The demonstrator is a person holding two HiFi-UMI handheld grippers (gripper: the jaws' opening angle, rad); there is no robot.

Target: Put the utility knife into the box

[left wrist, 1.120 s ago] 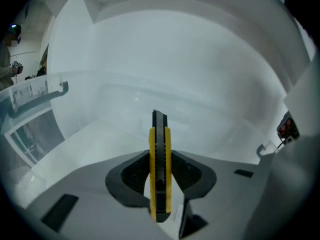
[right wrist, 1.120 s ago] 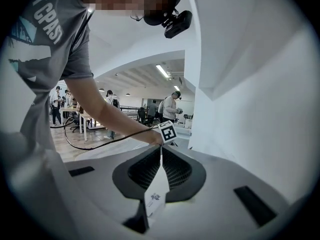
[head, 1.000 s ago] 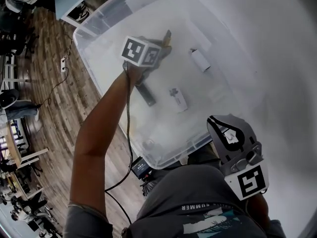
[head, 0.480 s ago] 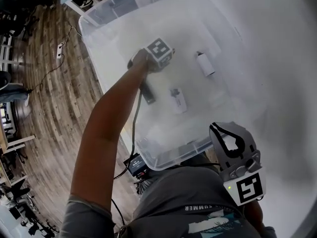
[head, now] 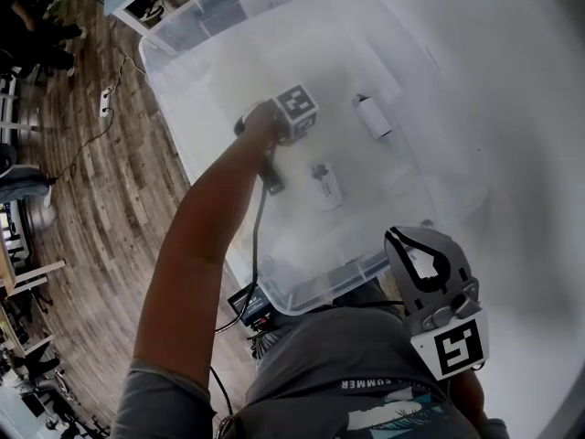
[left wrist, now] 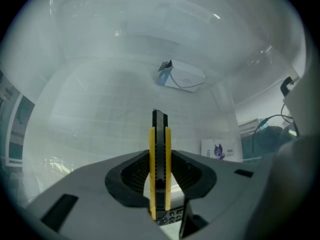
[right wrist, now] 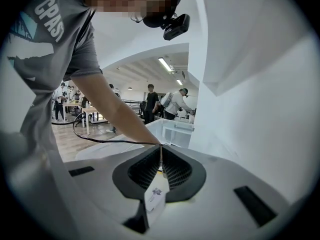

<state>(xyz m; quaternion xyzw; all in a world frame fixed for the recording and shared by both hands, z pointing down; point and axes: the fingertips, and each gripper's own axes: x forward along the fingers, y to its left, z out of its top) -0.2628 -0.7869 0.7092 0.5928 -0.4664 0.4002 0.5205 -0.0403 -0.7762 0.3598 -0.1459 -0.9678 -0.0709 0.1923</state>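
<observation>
1. Utility knife (left wrist: pixel 160 134) — a yellow body with a black slider, held edge-on. Its nose points out past the pads. It hangs inside the box, above the box floor, and whether it touches the floor cannot be told. Nor can it be told whether the blade is out.
2. Left gripper (left wrist: pixel 160 156): the jaws are closed on the knife's two flat sides and hold nothing else. The step in hand is judged to be the release. It is best done by lowering the knife close to the floor and tipping it flat. The jaws then part only slightly, so the knife settles rather than drops.
3. Box (head: pixel 315 288) — a clear plastic tub on the white bench (head: pixel 512 108). It already holds a dark bar (head: pixel 271 179), a white packet (head: pixel 324 186) and a white cylinder (head: pixel 372 117). A bare patch of floor between them suits the knife, with its nose kept off the wall.
4. Right gripper (right wrist: pixel 161 164): it sits outside the box, near the person's body. Its jaws appear pressed together on a thin white card (right wrist: pixel 156 194), and it seems to play no part in the release.
</observation>
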